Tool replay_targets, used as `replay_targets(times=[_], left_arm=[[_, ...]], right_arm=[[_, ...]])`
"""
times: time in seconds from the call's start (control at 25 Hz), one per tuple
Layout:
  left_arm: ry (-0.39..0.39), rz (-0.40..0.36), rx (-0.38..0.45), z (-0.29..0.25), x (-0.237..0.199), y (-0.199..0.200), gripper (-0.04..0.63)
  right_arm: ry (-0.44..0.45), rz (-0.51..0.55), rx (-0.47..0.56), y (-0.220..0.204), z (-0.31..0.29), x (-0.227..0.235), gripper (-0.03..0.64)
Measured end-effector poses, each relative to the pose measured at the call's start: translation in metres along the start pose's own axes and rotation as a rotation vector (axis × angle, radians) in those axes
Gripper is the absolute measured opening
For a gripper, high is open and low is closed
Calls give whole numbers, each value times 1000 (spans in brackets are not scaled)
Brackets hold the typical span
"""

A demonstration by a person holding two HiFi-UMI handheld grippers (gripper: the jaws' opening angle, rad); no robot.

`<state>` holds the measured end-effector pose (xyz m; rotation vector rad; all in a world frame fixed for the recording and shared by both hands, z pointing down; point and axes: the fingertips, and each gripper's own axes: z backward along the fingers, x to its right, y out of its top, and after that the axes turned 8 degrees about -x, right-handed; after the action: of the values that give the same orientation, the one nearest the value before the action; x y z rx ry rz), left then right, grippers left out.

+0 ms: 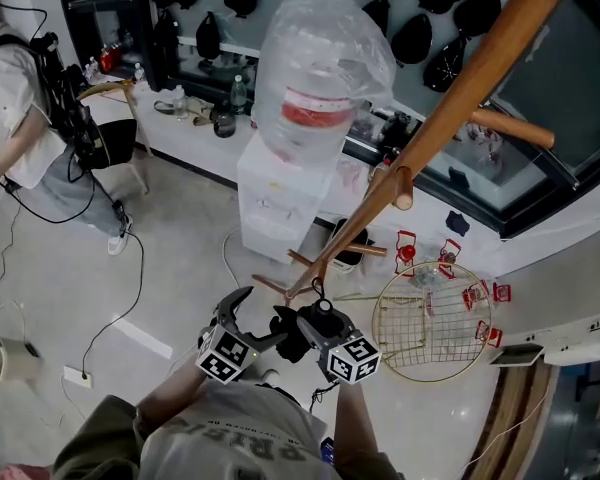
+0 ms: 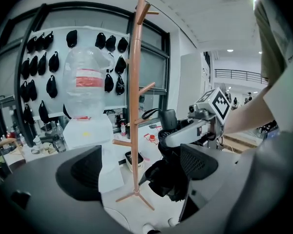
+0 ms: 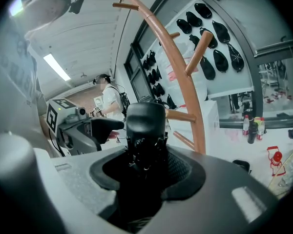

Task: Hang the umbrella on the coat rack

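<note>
Head view: the left gripper (image 1: 253,318), jaws apart, sits just beside the right gripper (image 1: 305,323), which carries the folded black umbrella (image 1: 288,343) near the coat rack's (image 1: 450,98) foot. Left gripper view: jaws spread, gripping nothing. Right gripper view: jaws clenched on the umbrella, handle up.

Your grey shirt (image 1: 242,446), at the bottom middle of the head view, carries pale block letters, upside down to the camera. "PRIS" can be made out; the rest is lost in folds. The red label (image 1: 315,110) on the water bottle (image 1: 320,38), upper middle, is too blurred to read.
</note>
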<state>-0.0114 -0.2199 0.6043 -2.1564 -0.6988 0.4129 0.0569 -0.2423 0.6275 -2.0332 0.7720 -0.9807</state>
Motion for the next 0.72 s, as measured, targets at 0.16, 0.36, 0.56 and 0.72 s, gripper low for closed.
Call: replay_targets(times=[0.16,0.36,0.56,0.72], left_arm=[[12,8,-4,0,-2,0,479],[20,27,-5,0,-1,-1,479],[41,32,33,0,-3,8,479],[54,36,39,1,-5,9,479]], right_arm=[[10,-1,-30,-9,-2,3,187],[7,-22,-43,-17,-4,10,187],[-1,-23,-52,-20,-10,18,187],[-14,-23,-53,-22,-15,26,187]])
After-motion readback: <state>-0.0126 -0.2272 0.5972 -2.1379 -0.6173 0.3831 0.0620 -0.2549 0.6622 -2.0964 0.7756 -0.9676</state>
